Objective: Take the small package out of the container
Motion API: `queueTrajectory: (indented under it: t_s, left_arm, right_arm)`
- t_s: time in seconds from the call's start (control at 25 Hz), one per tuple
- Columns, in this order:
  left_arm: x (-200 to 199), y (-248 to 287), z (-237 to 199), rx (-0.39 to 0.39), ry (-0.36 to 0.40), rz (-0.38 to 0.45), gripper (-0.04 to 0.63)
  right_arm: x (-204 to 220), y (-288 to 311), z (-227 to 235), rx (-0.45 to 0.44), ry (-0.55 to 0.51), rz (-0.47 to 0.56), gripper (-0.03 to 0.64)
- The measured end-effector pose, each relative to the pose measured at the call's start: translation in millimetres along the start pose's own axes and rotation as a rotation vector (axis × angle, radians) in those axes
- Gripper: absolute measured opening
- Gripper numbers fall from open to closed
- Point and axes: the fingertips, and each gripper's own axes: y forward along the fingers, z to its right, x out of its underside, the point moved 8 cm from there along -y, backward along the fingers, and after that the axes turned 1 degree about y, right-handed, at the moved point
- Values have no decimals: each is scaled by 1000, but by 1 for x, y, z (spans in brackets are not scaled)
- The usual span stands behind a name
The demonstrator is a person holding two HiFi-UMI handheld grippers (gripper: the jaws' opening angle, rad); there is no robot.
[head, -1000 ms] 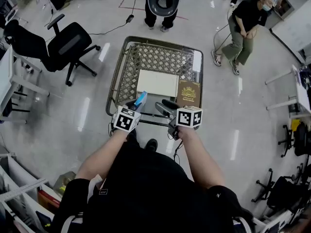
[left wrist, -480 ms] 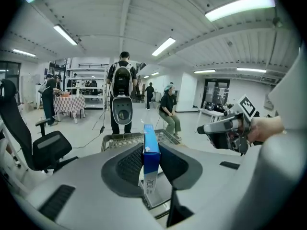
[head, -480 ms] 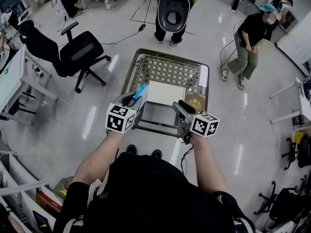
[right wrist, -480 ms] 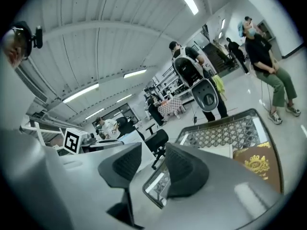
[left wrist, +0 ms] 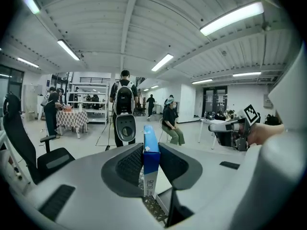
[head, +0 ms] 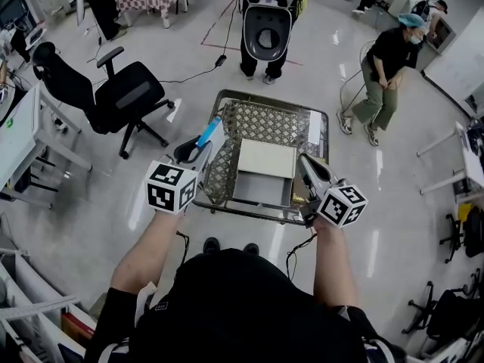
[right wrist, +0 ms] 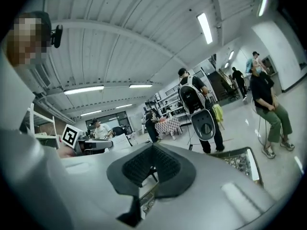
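- Small package, a slim blue-and-white box, is clamped by its flat sides between the pads of the left gripper, with its blue end pointing away from the hand.
- From the head view it shows over the left rim of the wire basket, held up clear of the mesh floor.
- Right gripper is over the basket's near right corner, its jaws pressed together with nothing between them.
- A flat white box lies inside the basket, towards its near side.
- A black office chair stands left of the basket, and a seated person is well apart from its far right corner.
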Motion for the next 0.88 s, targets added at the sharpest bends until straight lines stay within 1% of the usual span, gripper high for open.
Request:
queueTrajectory:
  t_s: [0.04,0.16,0.24,0.36,0.6,0.76,0.88]
  left_arm:
    - [-4,-7,-3,-5,-2,18,99]
    - [-10,-31,-17,-37,-17,68,99]
    - [-8,-44,-29,-58,-39,90,98]
    - [-1,-58,-43,-81,-67,103,98]
    - [10,-68,-64,-137,-69,103,98]
    - [6,-69,-71,-154,-53,119,98]
    - [-1,-66,-73,-149,-35,132,98]
  right_arm:
    - [-8,-3,-7,-9,-28,10,11]
    - [-23,-12,-26,-27,-80,50,11]
    - [-27,-19,-33,-21,-92,75,11]
    - [-27,-32,-35,3,-83,107,9]
    - [-24,-49,-28,65,-76,142,9]
    - [-26,-57,-27,110,-130,141,8]
    - [-34,-61,-29,126,-180,145,8]
